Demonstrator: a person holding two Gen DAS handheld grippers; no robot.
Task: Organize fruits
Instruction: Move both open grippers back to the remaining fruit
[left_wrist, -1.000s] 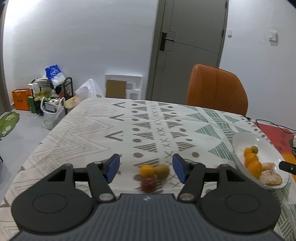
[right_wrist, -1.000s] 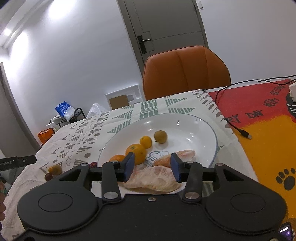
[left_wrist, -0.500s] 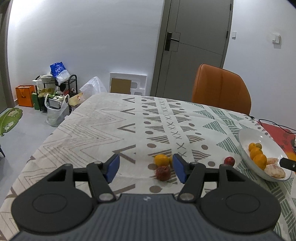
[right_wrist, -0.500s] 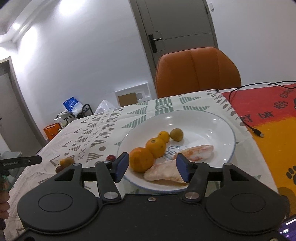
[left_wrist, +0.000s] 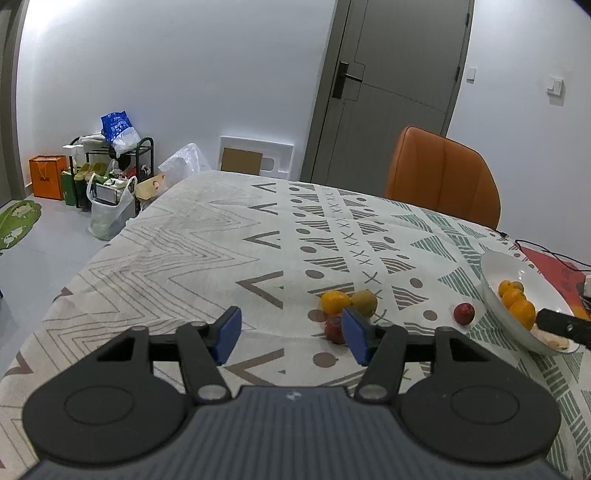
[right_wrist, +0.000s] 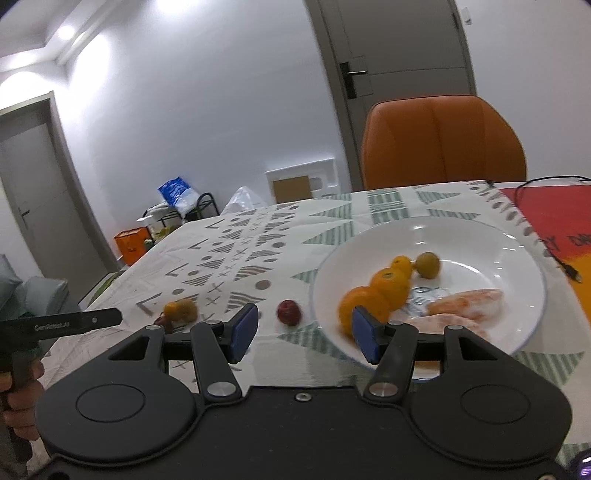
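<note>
We read only "GenRobot.AI" in pale letters along the flat black finger (right_wrist: 74, 320) of the left gripper; large black lettering on the red-and-orange mat (right_wrist: 554, 221) (mostly cropped) stays illegible.

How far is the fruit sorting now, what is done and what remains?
Done: three oranges, a green fruit and peeled segments lie in the white plate. In hand: nothing; the left gripper is closing on nothing, the right gripper is open. Left: the red fruit and a cluster of three on the tablecloth.
</note>
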